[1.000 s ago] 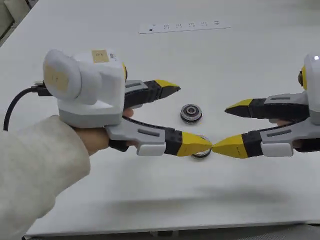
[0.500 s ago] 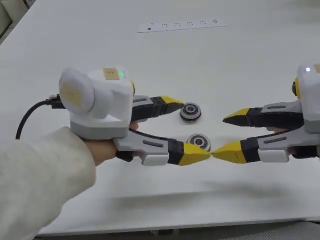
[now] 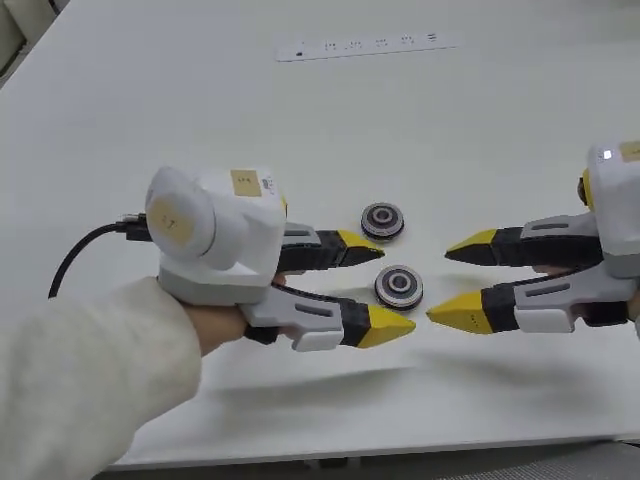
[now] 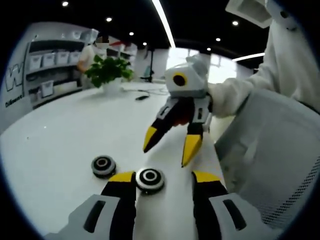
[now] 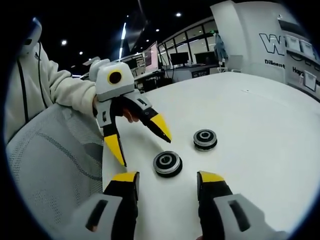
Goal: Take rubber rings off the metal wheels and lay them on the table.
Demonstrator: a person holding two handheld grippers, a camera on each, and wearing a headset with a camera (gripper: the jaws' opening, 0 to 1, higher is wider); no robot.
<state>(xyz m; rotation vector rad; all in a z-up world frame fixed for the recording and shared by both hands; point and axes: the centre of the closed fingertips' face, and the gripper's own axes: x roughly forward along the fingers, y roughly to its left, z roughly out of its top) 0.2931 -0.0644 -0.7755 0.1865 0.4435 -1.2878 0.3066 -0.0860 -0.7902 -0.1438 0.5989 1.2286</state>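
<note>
Two hand-held grippers, jaws apart, flank two metal wheels.

I saw a white tabletop with a socket strip, a potted plant, shelves of bins and long ceiling lights overhead in an open office.

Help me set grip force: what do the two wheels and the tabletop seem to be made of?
Near wheel and far wheel: silvery hubs with a sheen, likely metal. The dark, matte outer bands look like rubber. Table: smooth white surface with a faint sheen, probably laminate, though the look leaves it open.
</note>
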